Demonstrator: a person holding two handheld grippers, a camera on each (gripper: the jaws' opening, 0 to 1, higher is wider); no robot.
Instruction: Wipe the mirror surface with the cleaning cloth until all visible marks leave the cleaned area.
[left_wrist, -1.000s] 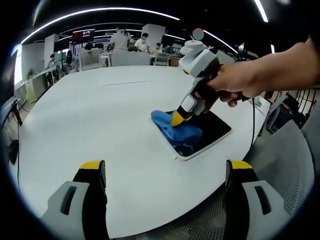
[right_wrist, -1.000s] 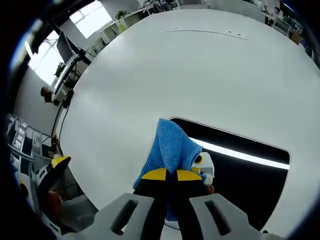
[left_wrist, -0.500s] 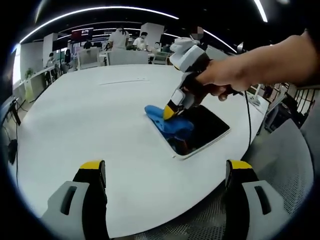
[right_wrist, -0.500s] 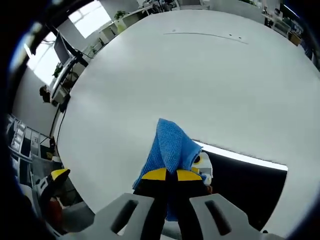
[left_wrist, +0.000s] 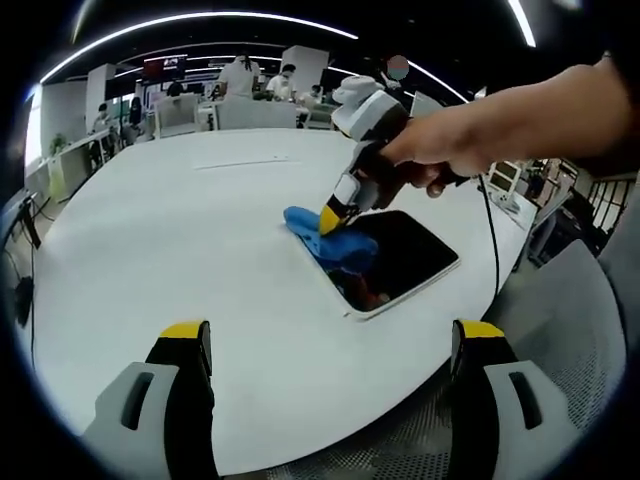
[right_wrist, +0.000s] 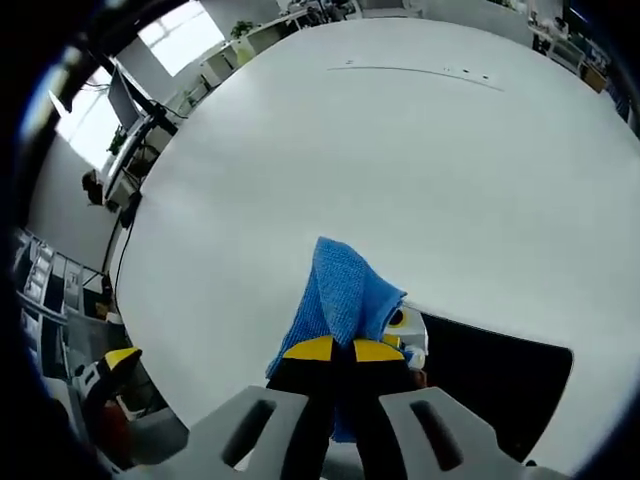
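On a large white round table (left_wrist: 180, 230), a dark rectangular mirror (left_wrist: 400, 258) lies flat near the edge. The right gripper (left_wrist: 331, 216), held in a person's hand (left_wrist: 440, 165), has its yellow-tipped jaws pinched together on a blue cleaning cloth (right_wrist: 343, 290), pressing it onto the mirror's far corner where it spills onto the table. The left gripper (left_wrist: 330, 350) hovers near the table's edge, well apart from the mirror, jaws spread wide and holding nothing.

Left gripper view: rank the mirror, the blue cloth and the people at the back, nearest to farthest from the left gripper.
1. Mirror, right of centre on the white table.
2. Blue cloth, on the mirror's far corner.
3. People, far beyond the table.
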